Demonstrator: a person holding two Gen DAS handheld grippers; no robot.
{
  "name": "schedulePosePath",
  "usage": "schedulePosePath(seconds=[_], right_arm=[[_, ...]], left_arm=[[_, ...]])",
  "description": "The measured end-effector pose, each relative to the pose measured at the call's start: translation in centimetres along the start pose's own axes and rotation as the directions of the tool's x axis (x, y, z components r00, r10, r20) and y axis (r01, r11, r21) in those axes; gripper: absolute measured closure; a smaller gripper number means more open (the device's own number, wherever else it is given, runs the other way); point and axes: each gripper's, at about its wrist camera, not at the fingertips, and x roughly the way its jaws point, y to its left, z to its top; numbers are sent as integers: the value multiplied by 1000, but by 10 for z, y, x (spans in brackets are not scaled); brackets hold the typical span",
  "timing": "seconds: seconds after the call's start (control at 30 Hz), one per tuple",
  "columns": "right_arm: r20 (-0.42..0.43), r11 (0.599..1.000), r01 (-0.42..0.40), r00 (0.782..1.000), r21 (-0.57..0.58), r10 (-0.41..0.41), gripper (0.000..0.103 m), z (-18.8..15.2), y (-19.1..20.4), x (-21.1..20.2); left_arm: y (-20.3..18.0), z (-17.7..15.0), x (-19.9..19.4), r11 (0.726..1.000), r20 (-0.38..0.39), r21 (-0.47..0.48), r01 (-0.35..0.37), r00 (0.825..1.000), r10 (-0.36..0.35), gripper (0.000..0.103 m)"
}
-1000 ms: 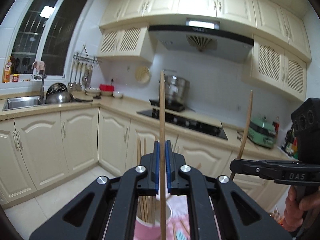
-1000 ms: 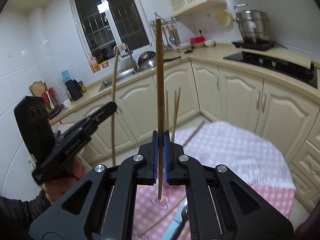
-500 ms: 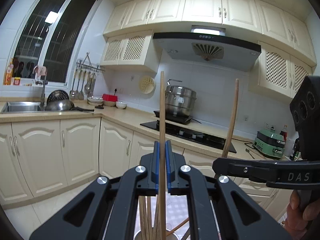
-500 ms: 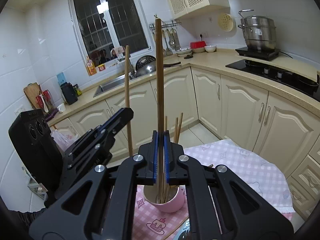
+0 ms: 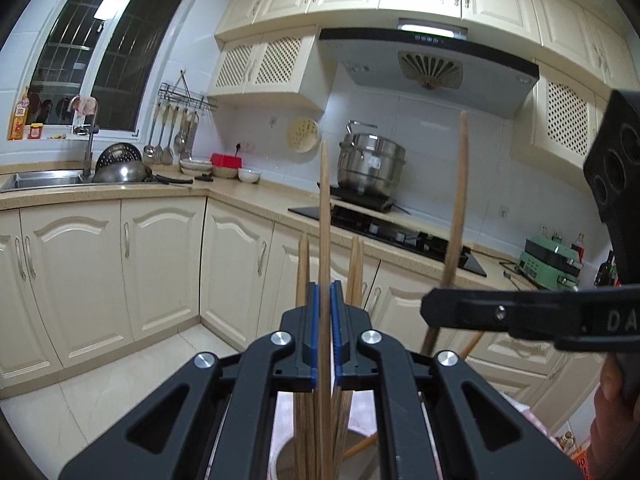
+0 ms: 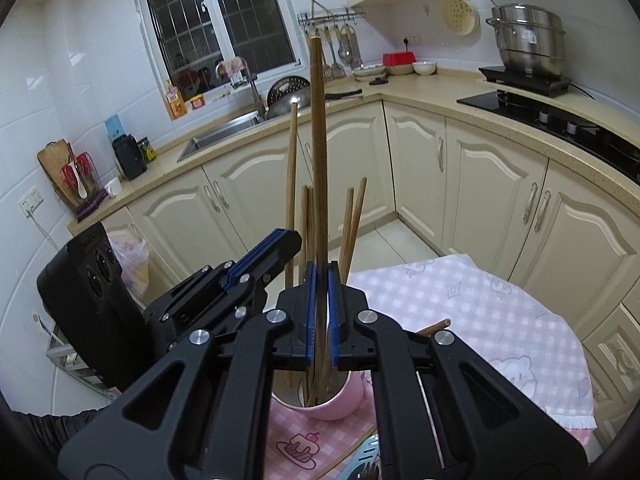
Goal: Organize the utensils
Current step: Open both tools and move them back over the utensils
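Right wrist view: right gripper (image 6: 319, 316) clamped on a dark chopstick (image 6: 318, 152), held upright, lower end already inside the pink cup (image 6: 340, 402) at 6 o'clock of the frame. Left gripper (image 6: 276, 246) enters from 9 o'clock, closed on a lighter chopstick (image 6: 292, 184) whose tip also dips over the cup mouth. Several chopsticks already stand in the cup; one more (image 6: 434, 326) lies across its rim towards 3 o'clock, and loose ones rest on the pink checked tablecloth (image 6: 460, 300).

Left wrist view confirms: left gripper (image 5: 325, 332) shut on its chopstick (image 5: 325, 220), right gripper (image 5: 432, 308) at 3 o'clock pinching the other (image 5: 460, 200).

Our judgement of the step: both sticks are being dropped into the cup. We should keep each vertical, lower until the tips sit well below the rim, then part the jaws one at a time (the two tools are close, so a simultaneous release risks a knock). Cup looks light; avoid side load on the standing bundle
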Motion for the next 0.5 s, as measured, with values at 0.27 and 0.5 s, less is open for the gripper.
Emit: schedulePosePath(seconds=[0.27,0.5], right_arm=[[82,998,9,997,62,-14,23,2,-10,-29],[145,993,24,989,117,-41,6,-1,-20,-65]], left_arm=[[5,9,-36,999,24,9,-34,999,33,19],[1,23,-68,997,-9,34,-73,997,73,6]])
